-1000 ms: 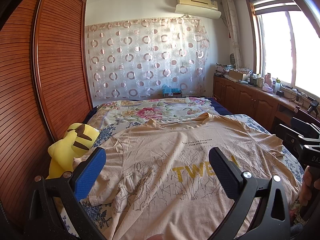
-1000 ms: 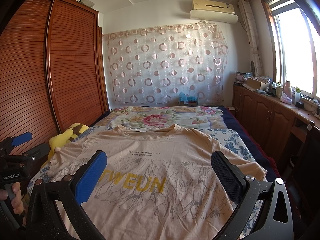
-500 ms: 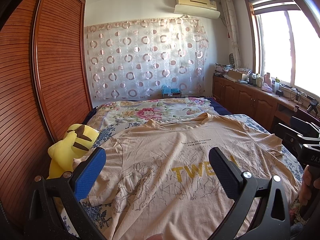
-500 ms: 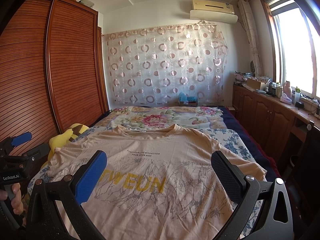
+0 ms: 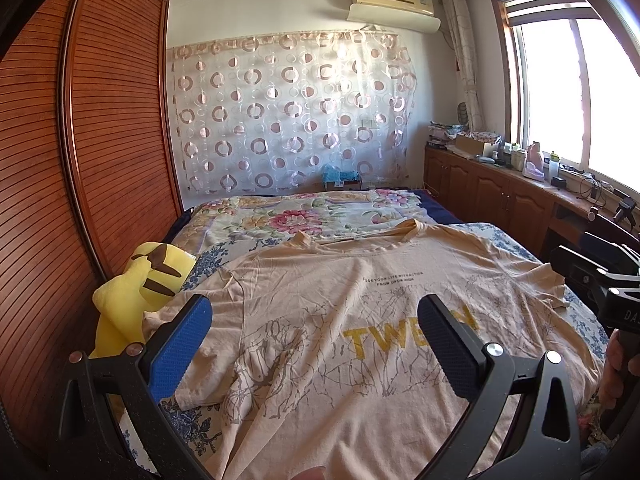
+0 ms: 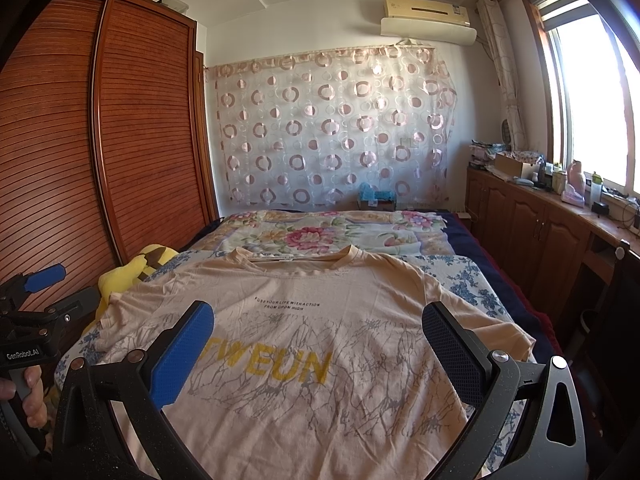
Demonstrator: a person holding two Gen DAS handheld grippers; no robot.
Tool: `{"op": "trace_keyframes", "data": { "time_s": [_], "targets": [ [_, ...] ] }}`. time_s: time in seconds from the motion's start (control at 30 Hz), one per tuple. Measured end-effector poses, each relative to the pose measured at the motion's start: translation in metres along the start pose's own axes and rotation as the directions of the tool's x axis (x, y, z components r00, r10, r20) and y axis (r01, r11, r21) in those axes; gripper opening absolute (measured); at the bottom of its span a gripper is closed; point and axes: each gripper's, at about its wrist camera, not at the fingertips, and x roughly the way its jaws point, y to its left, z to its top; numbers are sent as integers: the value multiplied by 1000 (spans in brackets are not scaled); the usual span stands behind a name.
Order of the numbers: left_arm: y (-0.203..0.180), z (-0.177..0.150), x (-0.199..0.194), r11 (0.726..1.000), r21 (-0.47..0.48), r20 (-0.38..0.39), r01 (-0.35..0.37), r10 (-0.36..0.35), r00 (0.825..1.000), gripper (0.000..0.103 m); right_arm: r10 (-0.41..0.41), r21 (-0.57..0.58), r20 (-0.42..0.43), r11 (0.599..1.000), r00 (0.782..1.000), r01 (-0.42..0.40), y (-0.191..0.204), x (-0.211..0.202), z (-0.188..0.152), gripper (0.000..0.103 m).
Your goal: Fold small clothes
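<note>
A beige T-shirt [image 5: 320, 300] [image 6: 320, 312] with yellow letters and grey branch print lies spread face up on the bed, collar toward the far end. Its left side is rumpled in the left wrist view. My left gripper [image 5: 316, 316] hovers open above the shirt's lower left part, nothing between its fingers. My right gripper [image 6: 320, 320] hovers open above the shirt's lower middle, also holding nothing. The right gripper body shows at the right edge of the left wrist view, and the left gripper body at the left edge of the right wrist view, each held by a hand.
A yellow plush toy [image 5: 136, 292] sits at the bed's left edge against the wooden slatted wardrobe [image 5: 80, 160]. A floral quilt [image 5: 304, 216] covers the far half of the bed. Wooden cabinets [image 6: 540, 220] with clutter run along the right under the window.
</note>
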Motion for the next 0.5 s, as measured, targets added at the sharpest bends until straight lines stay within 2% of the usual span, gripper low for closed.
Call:
{"op": "trace_keyframes", "data": {
  "time_s": [0.1,0.33,0.5],
  "targets": [
    [4,-3,7,1000,-8,-21,13,-13,1000,103,10,4,-14,1000,1000,-10,-2,4,-3,103],
    [26,-15,33,1000,-7,-71,-6,6,997,103,67,-18,-60,997,996,-68,1,21,-8,103],
    [55,-22,53,1000,-23,-124,-20,17,992,103,104,-28,-117,994,988,-108,3,37,-12,100]
  ]
}}
